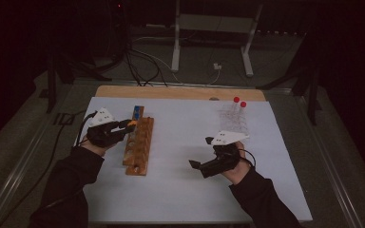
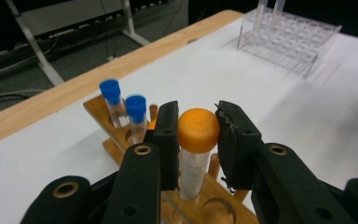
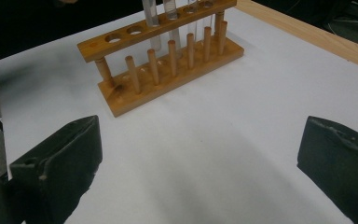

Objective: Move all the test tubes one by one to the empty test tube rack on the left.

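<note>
Left gripper clamped on orange-capped tube in wooden rack.
Rack sits near the table's left edge; two blue-capped tubes stand at its far end. Right gripper hangs over mid-table, jaws wide apart. Clear rack stands by the far right corner.

The room around me is dark, and the light falls mostly on the white surface where I work. Its far edge is a bare wood strip. Beyond it I see a grey floor with black cables and one white cable lying on it. A pale metal frame stands there on two legs. Black stand legs are at both sides. The back wall is lost in shadow.
</note>
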